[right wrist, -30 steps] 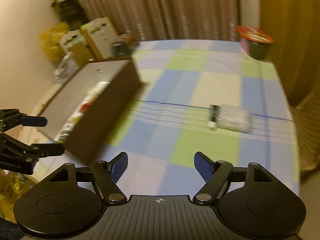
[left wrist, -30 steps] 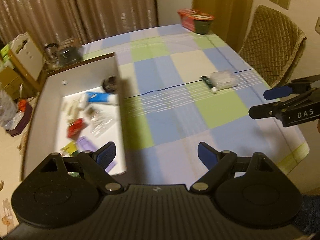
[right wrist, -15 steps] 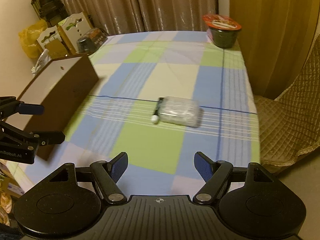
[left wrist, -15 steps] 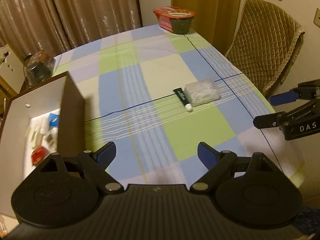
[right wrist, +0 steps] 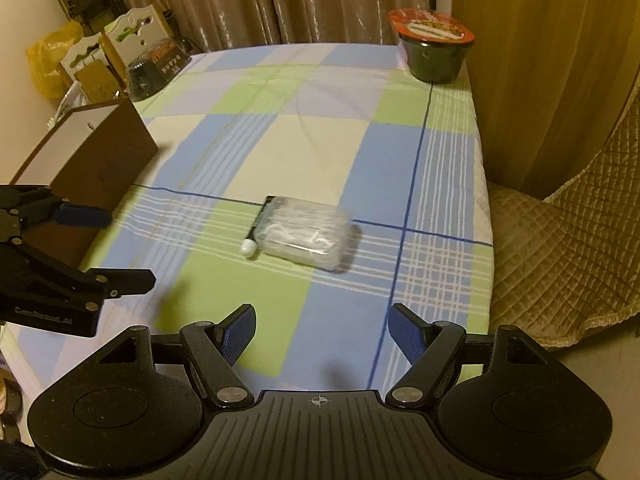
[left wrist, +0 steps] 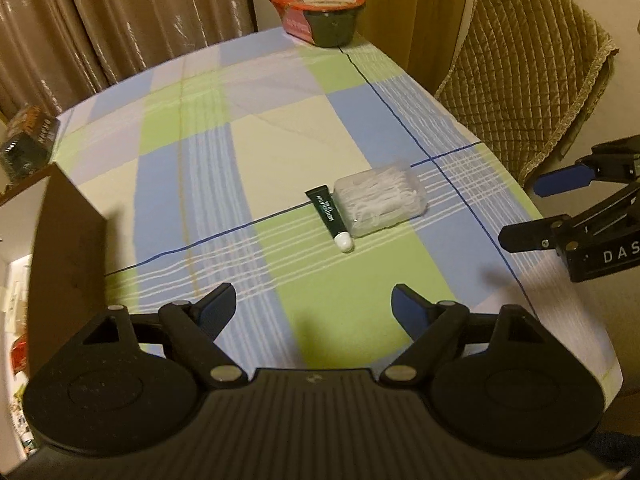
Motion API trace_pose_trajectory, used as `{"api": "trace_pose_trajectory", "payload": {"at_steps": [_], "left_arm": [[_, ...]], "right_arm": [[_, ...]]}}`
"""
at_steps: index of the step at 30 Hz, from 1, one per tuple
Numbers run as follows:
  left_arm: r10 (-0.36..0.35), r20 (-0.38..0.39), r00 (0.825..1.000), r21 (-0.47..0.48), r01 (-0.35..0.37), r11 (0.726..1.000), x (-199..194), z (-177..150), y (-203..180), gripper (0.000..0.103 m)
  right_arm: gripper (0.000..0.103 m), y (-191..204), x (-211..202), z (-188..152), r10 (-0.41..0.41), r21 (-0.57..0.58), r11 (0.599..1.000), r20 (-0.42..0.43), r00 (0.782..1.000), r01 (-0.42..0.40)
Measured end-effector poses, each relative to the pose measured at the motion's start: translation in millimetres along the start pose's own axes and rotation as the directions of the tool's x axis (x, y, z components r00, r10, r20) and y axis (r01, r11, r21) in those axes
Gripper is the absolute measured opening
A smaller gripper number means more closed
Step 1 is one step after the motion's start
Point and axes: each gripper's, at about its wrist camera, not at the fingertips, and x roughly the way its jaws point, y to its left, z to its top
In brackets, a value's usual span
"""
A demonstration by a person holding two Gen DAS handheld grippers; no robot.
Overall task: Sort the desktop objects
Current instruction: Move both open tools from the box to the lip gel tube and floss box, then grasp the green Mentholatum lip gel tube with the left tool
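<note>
A dark green tube with a white cap lies in the middle of the checked tablecloth. Touching its side is a clear plastic box of white floss picks. My left gripper is open and empty, hovering short of both items; it also shows at the left edge of the right wrist view. My right gripper is open and empty too, nearer the table's right side, and appears at the right of the left wrist view. The brown sorting box stands at the left.
An instant-noodle bowl with a red lid stands at the far table corner. A padded chair is close to the right table edge. Curtains hang behind, and cartons and bags crowd the far left.
Both grippers have swung right, away from the brown box and toward the tube and floss box, which now sit nearer and more central. Both stay open.
</note>
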Motion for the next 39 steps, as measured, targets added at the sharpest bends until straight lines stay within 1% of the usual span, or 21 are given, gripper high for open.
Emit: {"api": "trace_pose_trajectory", "payload": {"at_steps": [6, 8, 10, 14, 17, 19, 21, 23, 25, 28, 32, 35, 37, 39], "left_arm": [[-0.023, -0.032, 0.999, 0.008, 0.024, 1.000, 39.5, 13.4, -5.1, 0.079], [-0.031, -0.043, 0.999, 0.009, 0.031, 0.999, 53.8, 17.1, -5.7, 0.074], [-0.035, -0.058, 0.998, 0.004, 0.036, 0.999, 67.5, 20.3, -4.7, 0.066], [-0.055, -0.076, 0.996, -0.006, 0.054, 0.998, 90.0, 27.8, -1.5, 0.065], [-0.061, -0.085, 0.995, 0.010, 0.062, 0.998, 102.8, 32.9, -1.6, 0.064], [-0.064, -0.093, 0.994, 0.011, 0.065, 0.998, 110.3, 35.2, 0.5, 0.050], [-0.068, -0.097, 0.993, 0.005, 0.069, 0.998, 116.3, 36.7, 5.7, 0.041], [-0.069, -0.097, 0.993, -0.003, 0.069, 0.998, 121.0, 38.1, 12.1, 0.036], [-0.050, -0.093, 0.994, -0.016, 0.049, 0.999, 122.5, 39.6, 21.7, 0.030], [-0.056, -0.096, 0.994, -0.035, 0.053, 0.998, 125.6, 41.8, 34.7, 0.030], [-0.075, -0.085, 0.994, 0.028, 0.077, 0.997, 129.2, 47.1, 33.5, 0.032], [-0.106, -0.060, 0.993, 0.067, 0.110, 0.992, 134.4, 53.8, 31.3, 0.032], [-0.126, -0.052, 0.991, 0.070, 0.129, 0.989, 137.4, 58.8, 32.2, 0.014], [-0.112, -0.055, 0.992, 0.083, 0.116, 0.990, 138.8, 61.3, 31.8, 0.014]], "right_arm": [[0.076, -20.2, 17.0, 7.5, -0.006, -0.004, 1.000, -0.031, 1.000, 0.006], [0.076, -27.1, 22.0, 8.5, -0.008, 0.002, 1.000, -0.039, 0.999, 0.008], [0.076, -33.9, 26.6, 9.2, -0.008, 0.009, 1.000, -0.048, 0.999, 0.009], [0.076, -45.0, 34.0, 11.8, -0.005, 0.019, 1.000, -0.058, 0.998, 0.006], [0.076, -50.0, 40.2, 15.3, 0.001, 0.017, 1.000, -0.065, 0.998, 0.000], [0.076, -52.5, 44.8, 17.7, 0.006, 0.011, 1.000, -0.068, 0.998, -0.005], [0.076, -54.5, 49.9, 20.9, 0.013, -0.004, 1.000, -0.068, 0.998, -0.013], [0.076, -56.5, 54.9, 24.0, 0.020, -0.019, 1.000, -0.068, 0.997, -0.022], [0.076, -57.2, 59.3, 27.1, 0.029, -0.037, 0.999, -0.070, 0.997, -0.032], [0.076, -55.8, 66.4, 31.5, 0.042, -0.070, 0.996, -0.075, 0.996, -0.048], [0.076, -50.1, 76.7, 37.2, 0.064, -0.115, 0.991, -0.088, 0.994, -0.074], [0.076, -44.2, 83.6, 41.1, 0.086, -0.147, 0.984, -0.095, 0.992, -0.099], [0.076, -40.9, 87.4, 42.5, 0.101, -0.158, 0.981, -0.101, 0.990, -0.116], [0.076, -37.5, 90.8, 44.0, 0.116, -0.173, 0.976, -0.104, 0.988, -0.133]]}}
